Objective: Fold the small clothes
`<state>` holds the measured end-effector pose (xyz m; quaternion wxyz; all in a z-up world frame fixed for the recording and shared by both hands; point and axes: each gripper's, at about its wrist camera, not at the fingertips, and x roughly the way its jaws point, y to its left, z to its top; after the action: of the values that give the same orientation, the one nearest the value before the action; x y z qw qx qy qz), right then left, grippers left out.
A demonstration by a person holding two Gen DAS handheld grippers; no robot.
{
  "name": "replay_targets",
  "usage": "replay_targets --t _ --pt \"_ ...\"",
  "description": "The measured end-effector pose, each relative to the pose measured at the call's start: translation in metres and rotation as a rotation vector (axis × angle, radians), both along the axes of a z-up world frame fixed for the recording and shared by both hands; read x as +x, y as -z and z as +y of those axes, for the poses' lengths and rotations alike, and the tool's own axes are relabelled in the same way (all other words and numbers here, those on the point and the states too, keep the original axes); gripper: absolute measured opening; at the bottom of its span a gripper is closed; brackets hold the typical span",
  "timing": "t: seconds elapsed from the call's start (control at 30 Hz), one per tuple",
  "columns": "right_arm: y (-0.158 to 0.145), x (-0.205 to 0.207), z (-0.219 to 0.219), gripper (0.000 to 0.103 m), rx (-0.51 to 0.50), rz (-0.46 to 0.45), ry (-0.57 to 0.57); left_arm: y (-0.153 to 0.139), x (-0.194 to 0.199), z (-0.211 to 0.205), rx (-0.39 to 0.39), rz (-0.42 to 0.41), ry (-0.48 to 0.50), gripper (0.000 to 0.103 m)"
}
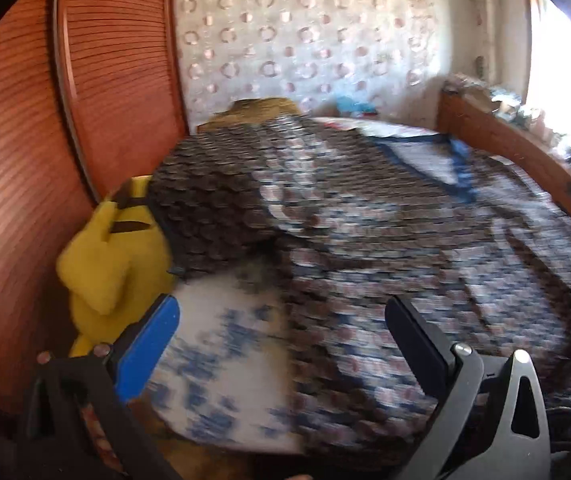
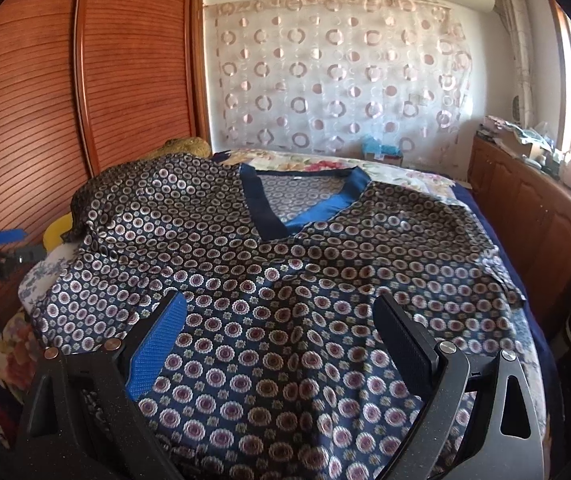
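The patterned shirt (image 2: 285, 264) lies spread flat on the bed (image 2: 437, 184), collar away from me. My right gripper (image 2: 281, 332) hovers over its hem, fingers apart and empty. My left gripper (image 1: 281, 328), also spread, is by the shirt's left edge.

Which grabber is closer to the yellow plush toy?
Left. The left gripper is open right beside the yellow plush toy at the bed's edge. The right gripper is open over the patterned shirt, farther from the toy.
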<state>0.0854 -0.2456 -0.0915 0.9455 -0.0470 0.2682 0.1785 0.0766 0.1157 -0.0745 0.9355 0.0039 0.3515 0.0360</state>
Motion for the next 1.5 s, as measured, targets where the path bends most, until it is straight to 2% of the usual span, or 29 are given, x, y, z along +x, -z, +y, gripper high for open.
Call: replay_targets --t 0.1,0.27,0.4,0.53,0.6,0.7,0.77,0.9,1.03,1.17,1.27,1.37,1.4,1.47,1.5 --pt "0.003 0.009 0.005 0.097 0.008 0.006 -0.015 0.003 0.012 0.018 0.036 0.018 -0.030 0.103" --pt "0.005 0.022 0.009 0.097 0.048 0.026 -0.038 0.008 0.035 0.052 -0.024 0.072 -0.006 0.103" --pt "0.007 0.032 0.013 0.097 0.043 0.032 -0.048 0.018 0.054 0.073 -0.038 0.167 0.010 0.103" --pt "0.010 0.043 0.020 0.097 0.040 0.056 -0.075 0.028 0.064 0.079 0.021 0.235 0.031 0.103" --pt "0.011 0.048 0.025 0.097 0.028 0.061 -0.086 0.033 0.070 0.084 0.015 0.258 0.048 0.100" --pt "0.010 0.054 0.032 0.097 0.011 0.061 -0.095 0.040 0.078 0.090 -0.041 0.282 0.069 0.090" --pt "0.009 0.056 0.035 0.097 0.005 0.055 -0.101 0.042 0.083 0.095 -0.082 0.292 0.070 0.077" --pt "0.009 0.059 0.039 0.097 -0.002 0.055 -0.108 0.044 0.087 0.110 -0.174 0.292 0.055 0.066" --pt "0.015 0.059 0.042 0.097 -0.015 0.061 -0.111 0.035 0.077 0.132 -0.360 0.225 0.051 0.064" --pt "0.028 0.059 0.045 0.097 -0.027 0.082 -0.115 0.038 0.075 0.147 -0.373 0.214 -0.016 0.064" --pt "0.029 0.058 0.048 0.097 -0.038 0.071 -0.115 0.054 0.081 0.157 -0.442 0.247 -0.056 0.064" --pt "0.030 0.057 0.049 0.097 -0.045 0.073 -0.118 0.063 0.085 0.155 -0.507 0.255 -0.048 0.062" --pt "0.031 0.057 0.049 0.097 -0.044 0.075 -0.118 0.065 0.086 0.155 -0.519 0.252 -0.040 0.058" --pt "0.031 0.057 0.048 0.097 -0.039 0.076 -0.119 0.065 0.087 0.151 -0.530 0.242 -0.017 0.033" --pt "0.031 0.057 0.047 0.097 -0.034 0.075 -0.118 0.063 0.087 0.150 -0.528 0.231 -0.005 0.027"
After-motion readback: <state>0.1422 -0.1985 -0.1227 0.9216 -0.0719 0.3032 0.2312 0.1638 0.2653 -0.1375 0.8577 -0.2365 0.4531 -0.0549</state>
